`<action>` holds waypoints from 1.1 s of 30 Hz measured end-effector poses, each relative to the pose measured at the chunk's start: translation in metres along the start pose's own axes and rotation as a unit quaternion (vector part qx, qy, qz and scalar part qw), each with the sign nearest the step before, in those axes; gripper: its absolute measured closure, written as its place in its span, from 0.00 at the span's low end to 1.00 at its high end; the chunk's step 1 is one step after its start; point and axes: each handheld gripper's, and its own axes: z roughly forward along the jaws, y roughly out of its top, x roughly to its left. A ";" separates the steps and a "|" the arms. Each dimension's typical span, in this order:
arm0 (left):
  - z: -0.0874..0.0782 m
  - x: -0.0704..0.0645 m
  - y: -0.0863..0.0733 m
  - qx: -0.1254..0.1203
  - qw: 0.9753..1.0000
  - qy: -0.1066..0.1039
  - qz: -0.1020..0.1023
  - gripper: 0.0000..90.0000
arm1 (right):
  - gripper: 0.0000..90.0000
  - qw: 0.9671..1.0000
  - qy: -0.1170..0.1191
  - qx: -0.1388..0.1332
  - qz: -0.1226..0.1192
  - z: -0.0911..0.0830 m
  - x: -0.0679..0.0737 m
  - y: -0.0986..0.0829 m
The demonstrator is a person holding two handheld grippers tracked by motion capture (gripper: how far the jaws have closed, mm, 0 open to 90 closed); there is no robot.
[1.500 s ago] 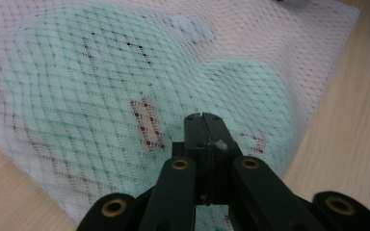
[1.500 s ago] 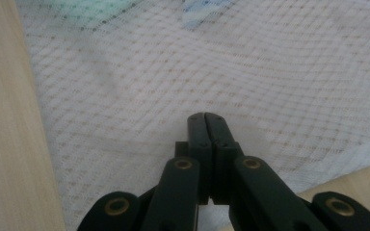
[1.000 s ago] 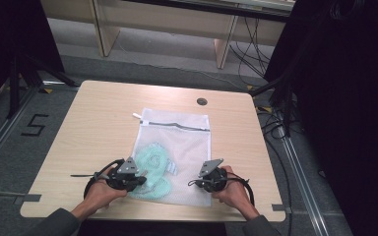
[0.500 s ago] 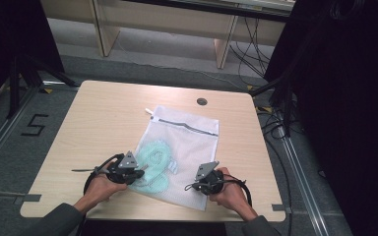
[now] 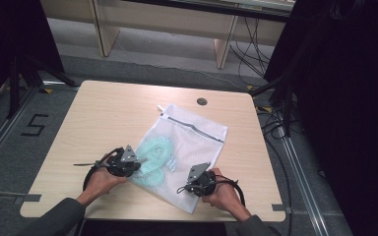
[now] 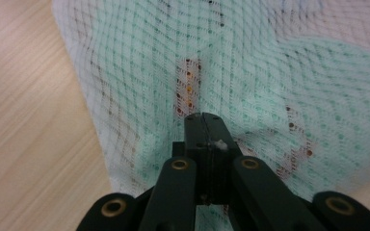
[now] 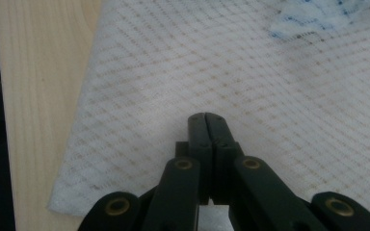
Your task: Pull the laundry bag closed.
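A white mesh laundry bag [image 5: 192, 142] lies slanted on the wooden table [image 5: 108, 113], its zipped edge toward the far right. Through the mesh a mint-green item [image 5: 153, 151] shows in the bag's left half. My left gripper [image 5: 137, 166] is shut on the bag's near-left edge, over the green item. In the left gripper view the closed jaws [image 6: 204, 118] pinch a bit of white mesh, with green fabric [image 6: 270, 72] behind. My right gripper [image 5: 191, 186] is shut at the bag's near corner. Its closed jaws [image 7: 205, 117] rest on plain white mesh [image 7: 173, 72].
A round cable hole [image 5: 202, 102] sits near the table's far edge. The near table edge runs just below both hands. Black cables [image 5: 275, 123] lie on the floor to the right, and a "5" mark [image 5: 34, 125] on the floor to the left.
The bag has turned, its zipped end swinging right. My right gripper drew back toward the near edge with its corner, while the left gripper stayed roughly in place.
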 end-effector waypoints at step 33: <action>0.020 0.040 0.014 0.010 0.999 0.033 -0.016 0.99 | 1.00 0.999 0.040 -0.015 -0.029 0.029 0.021 0.046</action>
